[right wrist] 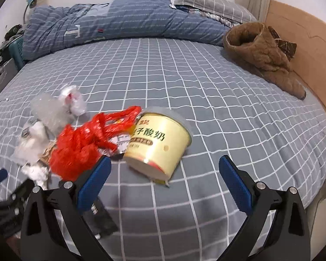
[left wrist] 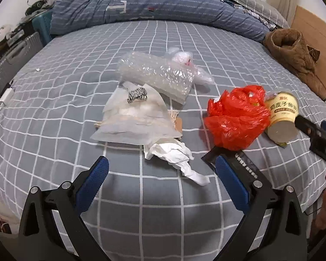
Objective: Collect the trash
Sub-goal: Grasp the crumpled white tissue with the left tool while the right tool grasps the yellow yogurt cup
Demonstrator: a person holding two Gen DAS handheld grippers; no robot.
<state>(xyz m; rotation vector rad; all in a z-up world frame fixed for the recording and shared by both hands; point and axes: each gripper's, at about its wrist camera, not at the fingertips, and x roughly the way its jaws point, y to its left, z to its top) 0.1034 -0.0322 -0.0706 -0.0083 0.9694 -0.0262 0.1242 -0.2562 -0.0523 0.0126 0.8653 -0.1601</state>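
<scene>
Crumpled white paper [left wrist: 176, 154] lies mid-bed toward the near edge, just ahead of my left tool [left wrist: 162, 179], released and empty; thin, it may slip. Beside it, the red bag [left wrist: 237, 117] could snag. My right tool [right wrist: 165, 181], spread wide, faces the tipped yogurt tub [right wrist: 158, 143], which may roll away.

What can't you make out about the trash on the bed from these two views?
- Red plastic bag, right wrist view: blurred, so its contents are unclear.
- Black flat packet, left wrist view: partly hidden under the bag and behind the left gripper finger.
- Yogurt cup, left wrist view: partly cut off by the right gripper; its inside is unseen.
</scene>
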